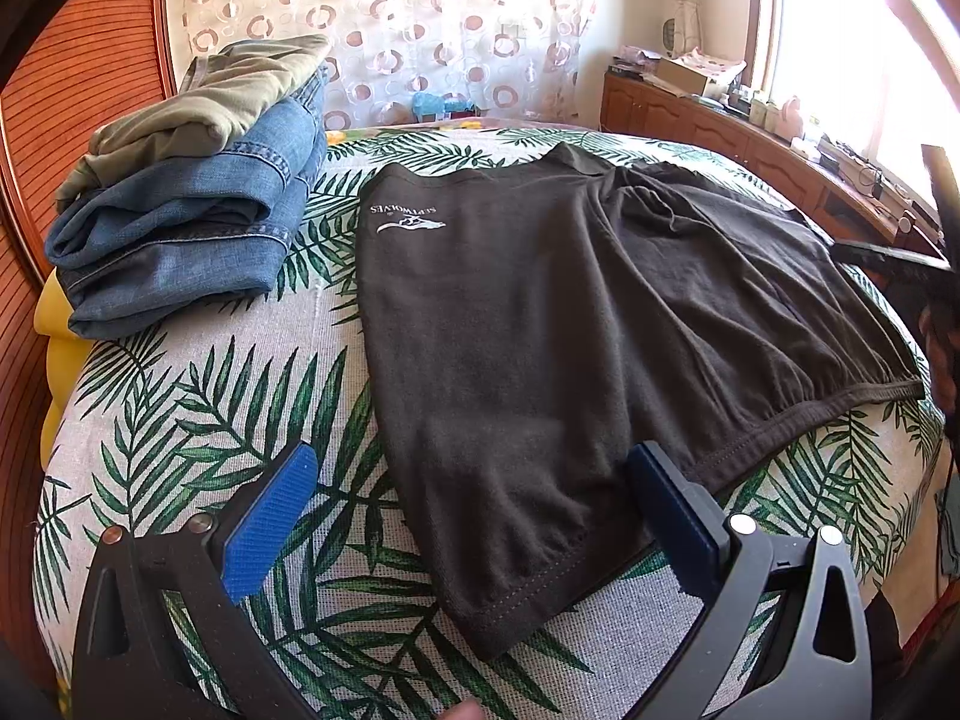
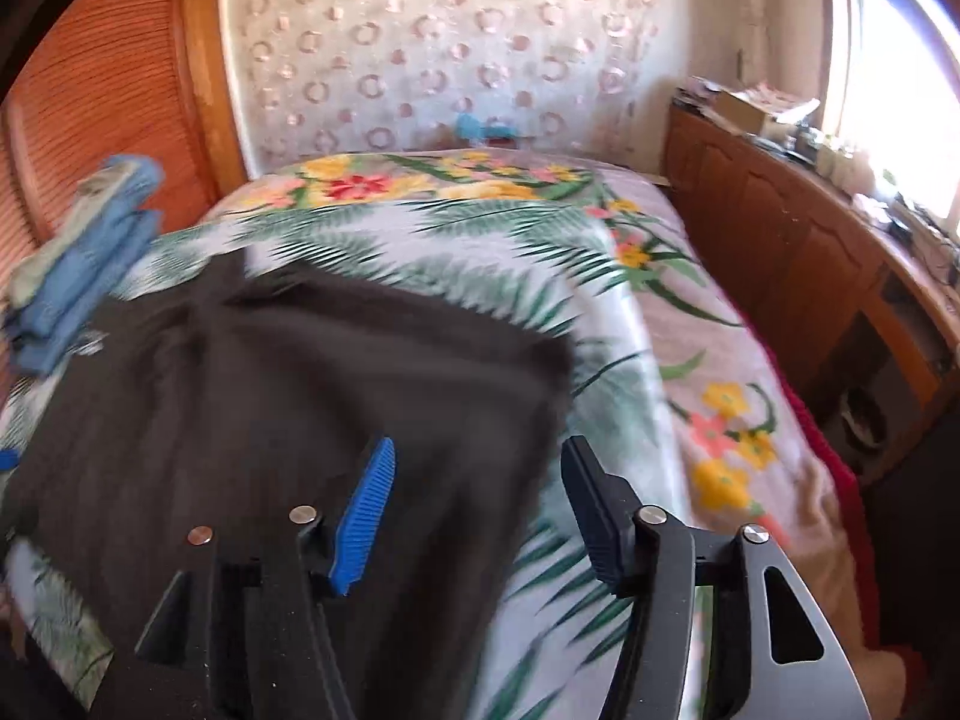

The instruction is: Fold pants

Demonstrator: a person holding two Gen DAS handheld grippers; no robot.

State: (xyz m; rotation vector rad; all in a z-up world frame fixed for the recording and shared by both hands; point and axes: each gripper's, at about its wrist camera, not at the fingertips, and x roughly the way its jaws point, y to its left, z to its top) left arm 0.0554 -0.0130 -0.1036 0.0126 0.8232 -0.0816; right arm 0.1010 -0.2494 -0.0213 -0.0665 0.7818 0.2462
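Though blurred, one dark pants (image 1: 540,330), seemingly.

One pair of dark brown shorts (image 1: 540,324) lies flat on the bed (image 1: 180,420), around the centre. At ten o'clock of it sits one stack of folded clothes, three garments that can be told apart: one olive piece (image 1: 210,102) on top and two pieces of blue denim (image 1: 198,222) below. Two hand-held grippers are in view, the left hand-held gripper (image 1: 474,480) and the right hand-held gripper (image 2: 480,486), each with two blue-padded fingers.
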